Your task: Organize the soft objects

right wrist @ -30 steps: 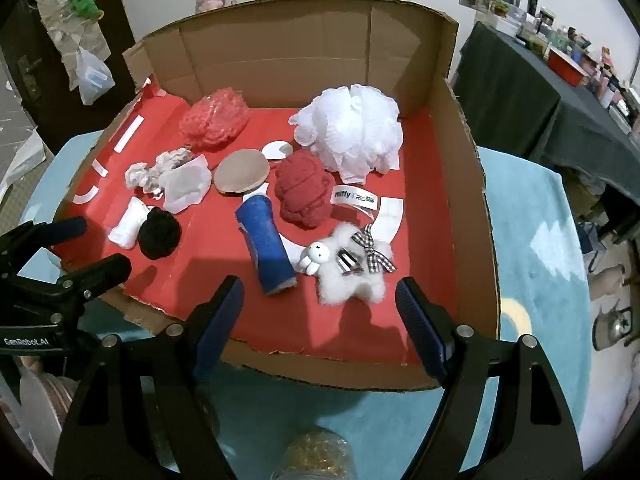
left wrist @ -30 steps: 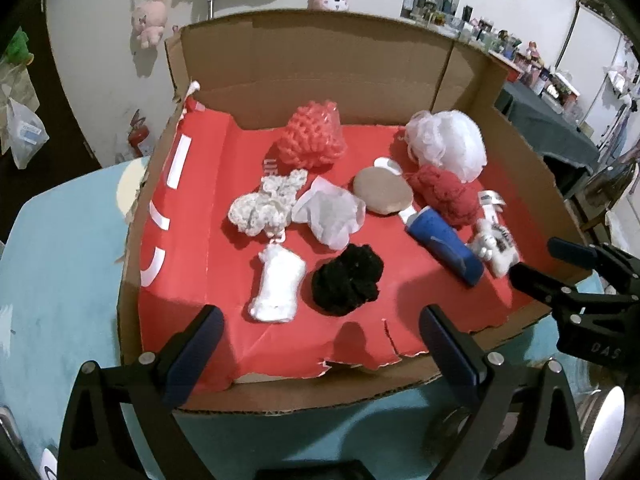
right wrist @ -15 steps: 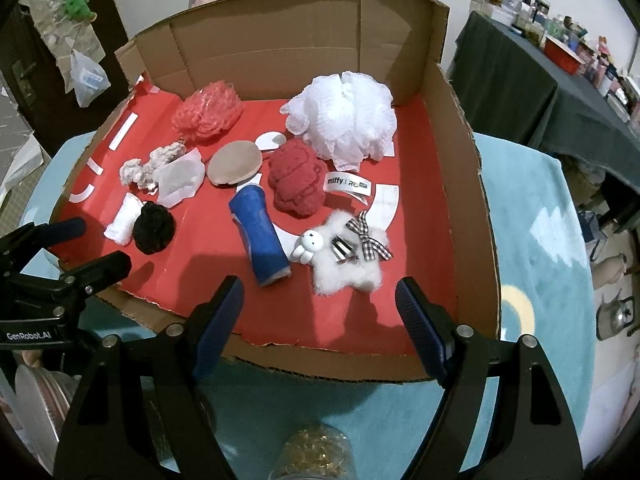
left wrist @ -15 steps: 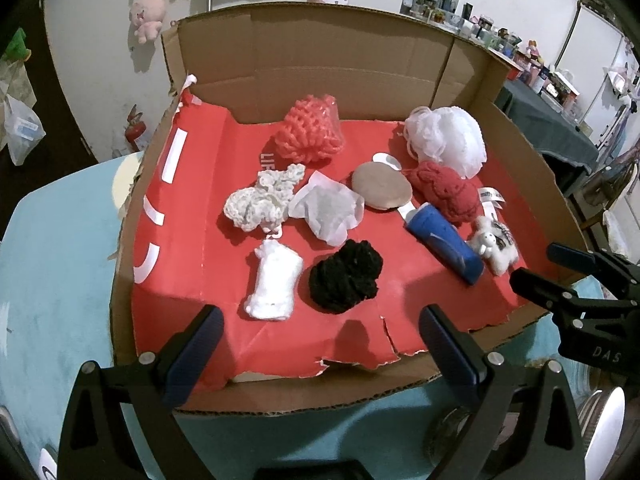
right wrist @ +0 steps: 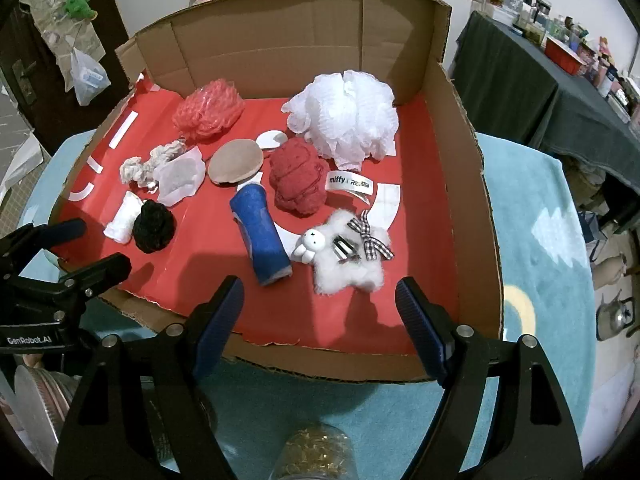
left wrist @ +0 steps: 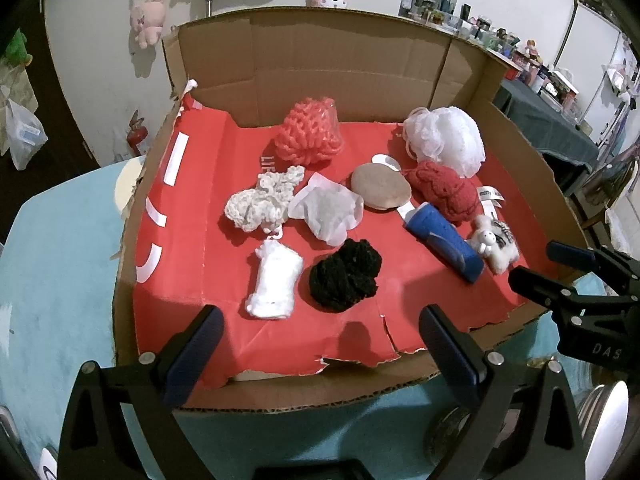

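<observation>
Both hand-held grippers, left (left wrist: 318, 350) and right (right wrist: 320, 320), wide and empty at lower frame. Soft items crowded mid-frame inside shallow red-lined cardboard box (right wrist: 460, 208): fluffy white bunny charm (right wrist: 346, 254) touching rolled blue cloth (right wrist: 260, 236). Risk: snagging both together.

White tag (right wrist: 350, 182) beyond the right jaws reads "miffy"; left gripper (right wrist: 68, 248) body reads "GenRobot.AI"; right gripper (left wrist: 560, 264) body shows "DAS".

Soft items (right wrist: 296, 178) in box (right wrist: 468, 184); plush (right wrist: 346, 250) nearest.
</observation>
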Tool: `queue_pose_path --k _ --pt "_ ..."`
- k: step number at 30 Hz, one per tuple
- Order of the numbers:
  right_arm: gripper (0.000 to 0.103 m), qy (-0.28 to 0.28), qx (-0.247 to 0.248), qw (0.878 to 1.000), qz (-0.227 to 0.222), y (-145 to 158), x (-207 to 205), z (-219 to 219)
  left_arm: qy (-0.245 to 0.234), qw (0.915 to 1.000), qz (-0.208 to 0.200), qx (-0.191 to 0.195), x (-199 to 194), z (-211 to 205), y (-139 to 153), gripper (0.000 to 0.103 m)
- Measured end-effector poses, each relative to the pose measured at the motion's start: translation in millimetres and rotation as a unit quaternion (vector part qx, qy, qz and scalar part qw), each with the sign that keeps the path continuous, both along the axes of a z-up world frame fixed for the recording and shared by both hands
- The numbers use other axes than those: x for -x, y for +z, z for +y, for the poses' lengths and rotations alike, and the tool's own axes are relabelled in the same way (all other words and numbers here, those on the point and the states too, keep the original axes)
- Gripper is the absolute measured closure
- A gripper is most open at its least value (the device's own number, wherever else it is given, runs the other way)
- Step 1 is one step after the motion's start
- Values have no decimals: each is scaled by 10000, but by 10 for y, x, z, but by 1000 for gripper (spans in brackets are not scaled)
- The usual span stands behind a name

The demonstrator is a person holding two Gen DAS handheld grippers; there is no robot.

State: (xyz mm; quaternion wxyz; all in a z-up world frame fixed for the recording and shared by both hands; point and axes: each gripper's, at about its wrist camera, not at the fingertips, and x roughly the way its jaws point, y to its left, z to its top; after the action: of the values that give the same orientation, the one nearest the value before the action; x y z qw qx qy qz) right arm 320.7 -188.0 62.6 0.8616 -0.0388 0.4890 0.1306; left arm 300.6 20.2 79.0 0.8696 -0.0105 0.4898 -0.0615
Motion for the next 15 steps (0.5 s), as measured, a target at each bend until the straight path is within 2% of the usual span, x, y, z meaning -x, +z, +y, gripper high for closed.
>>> queue_pose_path --k 15 --pt "25 -6 2 10000 5 -1 1 0 65 10000 -6 58 0 23 -6 3"
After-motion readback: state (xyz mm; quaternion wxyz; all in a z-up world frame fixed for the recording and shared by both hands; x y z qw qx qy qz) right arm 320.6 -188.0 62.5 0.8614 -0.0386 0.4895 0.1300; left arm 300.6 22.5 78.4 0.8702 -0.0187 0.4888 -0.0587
